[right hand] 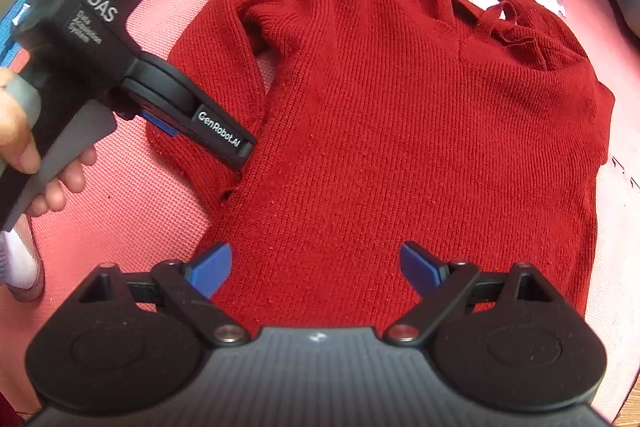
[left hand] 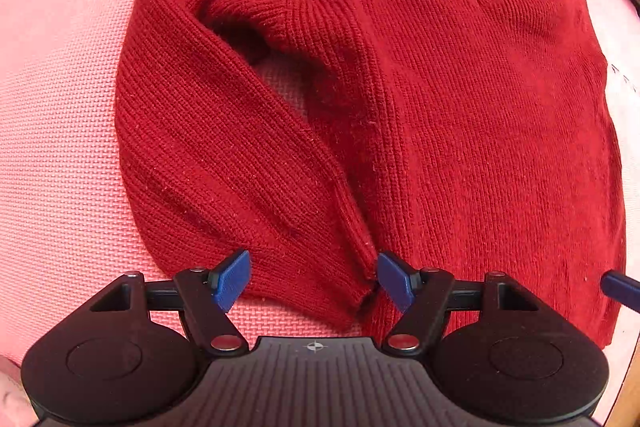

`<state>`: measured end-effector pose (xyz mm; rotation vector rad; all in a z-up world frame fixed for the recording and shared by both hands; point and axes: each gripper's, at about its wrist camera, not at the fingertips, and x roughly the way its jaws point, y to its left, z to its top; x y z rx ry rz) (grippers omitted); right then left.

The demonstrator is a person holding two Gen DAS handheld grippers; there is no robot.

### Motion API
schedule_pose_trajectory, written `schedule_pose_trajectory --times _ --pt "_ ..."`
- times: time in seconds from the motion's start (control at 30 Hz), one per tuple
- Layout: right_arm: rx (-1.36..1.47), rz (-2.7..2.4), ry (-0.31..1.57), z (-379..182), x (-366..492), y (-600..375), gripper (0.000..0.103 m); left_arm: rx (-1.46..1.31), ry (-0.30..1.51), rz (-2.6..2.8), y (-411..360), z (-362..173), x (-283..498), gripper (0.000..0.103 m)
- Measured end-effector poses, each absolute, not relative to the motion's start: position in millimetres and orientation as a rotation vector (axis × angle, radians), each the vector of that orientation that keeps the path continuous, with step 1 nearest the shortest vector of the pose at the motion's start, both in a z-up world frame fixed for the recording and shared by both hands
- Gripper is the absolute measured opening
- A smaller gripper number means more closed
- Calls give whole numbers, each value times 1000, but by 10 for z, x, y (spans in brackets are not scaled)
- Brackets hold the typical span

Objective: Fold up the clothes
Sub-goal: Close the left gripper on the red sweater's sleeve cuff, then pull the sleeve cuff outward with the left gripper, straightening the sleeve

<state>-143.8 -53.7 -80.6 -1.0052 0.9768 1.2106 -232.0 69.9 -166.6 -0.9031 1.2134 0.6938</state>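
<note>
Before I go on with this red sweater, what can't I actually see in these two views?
- Sweater hem: both views, covered by the grippers' own bodies.
- Far sleeve: not visible in either view, possibly folded under.
- Left gripper contact with the sleeve cuff: unclear; jaws open.
- Right gripper: height above the knit unclear.

My left tool point(left hand: 314, 277) hangs open right over the cuff of the red sweater's sleeve point(left hand: 224, 155), sweater point(left hand: 460, 115) spread flat on the pink foam mat point(left hand: 56, 131).
</note>
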Motion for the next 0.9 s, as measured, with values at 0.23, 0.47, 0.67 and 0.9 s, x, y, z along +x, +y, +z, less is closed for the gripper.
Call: schedule_pose_trajectory --times 0.23,0.47,0.67,0.9 --pt "-1004 1210 984 -823 -1437 -523 91 -993 1177 683 673 -1882 -2305 55" --pt "-1000 1203 981 -824 -1421 -535 91 -969 1220 592 672 -1994 -2284 6" --pt "-1003 1202 969 -801 -1429 -552 91 -741 1316 531 799 -1670 -2323 5" --pt "-996 1230 945 -778 -1476 -510 92 -527 1454 484 1039 -1220 -2753 5"
